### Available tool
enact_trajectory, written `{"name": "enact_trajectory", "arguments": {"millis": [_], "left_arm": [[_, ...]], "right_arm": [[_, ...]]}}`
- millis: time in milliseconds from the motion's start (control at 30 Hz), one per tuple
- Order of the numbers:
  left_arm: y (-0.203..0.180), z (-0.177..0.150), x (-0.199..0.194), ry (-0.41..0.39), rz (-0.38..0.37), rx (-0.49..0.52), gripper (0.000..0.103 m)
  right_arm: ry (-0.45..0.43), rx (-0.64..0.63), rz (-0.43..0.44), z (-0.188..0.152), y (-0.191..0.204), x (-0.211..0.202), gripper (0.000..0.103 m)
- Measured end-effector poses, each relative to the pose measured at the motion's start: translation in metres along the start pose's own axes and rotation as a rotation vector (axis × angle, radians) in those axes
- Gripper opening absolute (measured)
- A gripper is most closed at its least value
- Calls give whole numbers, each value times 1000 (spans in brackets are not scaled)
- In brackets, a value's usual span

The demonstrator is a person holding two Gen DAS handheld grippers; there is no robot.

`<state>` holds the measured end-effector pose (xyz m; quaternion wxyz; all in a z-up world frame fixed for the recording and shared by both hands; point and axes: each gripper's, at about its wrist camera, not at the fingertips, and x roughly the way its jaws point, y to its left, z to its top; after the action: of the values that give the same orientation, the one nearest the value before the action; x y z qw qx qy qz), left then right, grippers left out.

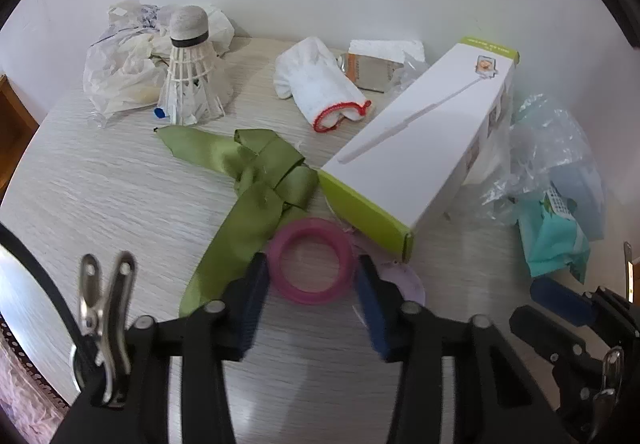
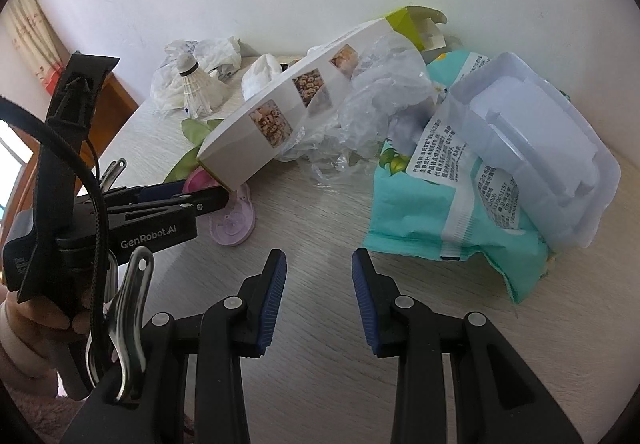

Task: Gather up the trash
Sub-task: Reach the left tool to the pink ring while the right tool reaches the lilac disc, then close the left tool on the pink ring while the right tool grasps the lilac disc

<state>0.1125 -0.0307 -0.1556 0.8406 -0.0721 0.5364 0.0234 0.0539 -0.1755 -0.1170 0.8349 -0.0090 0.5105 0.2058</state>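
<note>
The pink ring [image 1: 310, 261] lies flat on the tabletop [image 1: 100, 184], between my left gripper [image 1: 310, 280] fingers, which straddle it spread, not yet pinching. My right gripper [image 2: 319, 284] hovers farther off, fingers spread, empty.

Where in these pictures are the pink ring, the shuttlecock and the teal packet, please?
pink ring [image 1: 310, 261], left wrist view, on its upper band.
shuttlecock [image 1: 189, 62], left wrist view, on the feather skirt below the cork.
teal packet [image 2: 452, 228], right wrist view, on its lower front face.
</note>
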Motion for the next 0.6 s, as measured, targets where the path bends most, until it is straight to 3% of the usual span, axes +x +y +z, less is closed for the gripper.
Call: {"name": "enact_trajectory", "arguments": {"millis": [600], "left_arm": [[36,-15,-29,-1,-20,-37,45]], "right_arm": [[19,-61,45,6,26,18,35]]}}
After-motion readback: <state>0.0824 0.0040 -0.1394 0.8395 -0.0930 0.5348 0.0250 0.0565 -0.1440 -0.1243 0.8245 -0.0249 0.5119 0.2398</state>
